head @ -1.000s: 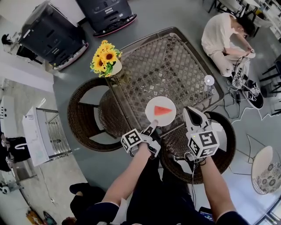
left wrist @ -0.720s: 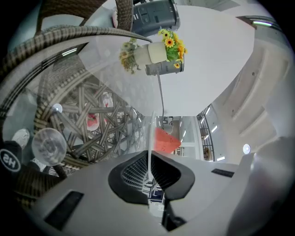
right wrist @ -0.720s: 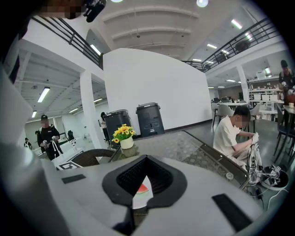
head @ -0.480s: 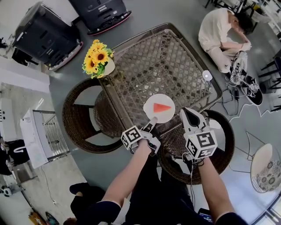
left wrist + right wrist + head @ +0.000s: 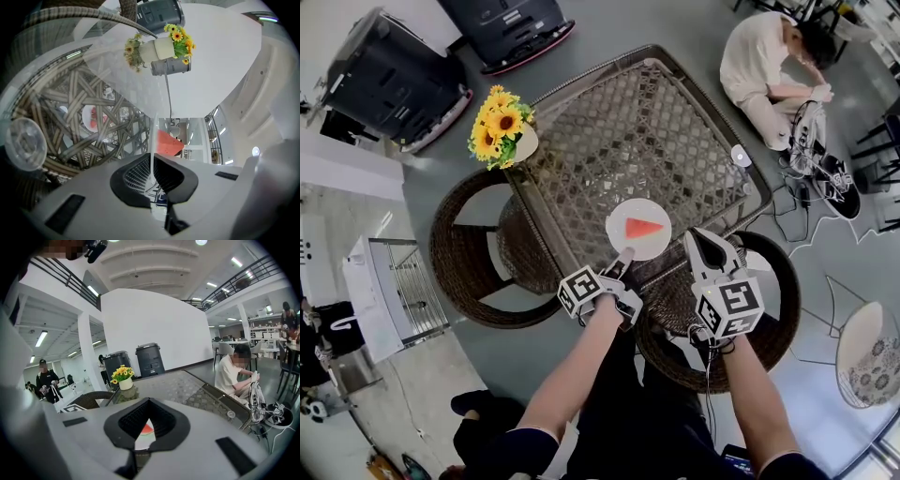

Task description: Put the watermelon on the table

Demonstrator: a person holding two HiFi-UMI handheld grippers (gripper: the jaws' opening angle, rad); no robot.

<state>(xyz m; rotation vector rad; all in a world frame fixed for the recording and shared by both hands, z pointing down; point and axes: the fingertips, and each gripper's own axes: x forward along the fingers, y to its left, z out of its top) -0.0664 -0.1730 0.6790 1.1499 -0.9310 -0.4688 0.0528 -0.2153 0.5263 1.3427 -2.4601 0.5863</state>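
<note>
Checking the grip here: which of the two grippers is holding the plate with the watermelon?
The left gripper is shut on the near rim of the white plate. The right gripper, off to the side, holds nothing.

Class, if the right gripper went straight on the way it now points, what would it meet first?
Probably the glass table top, just right of the plate; it might clip the rim, since depth is unclear.
</note>
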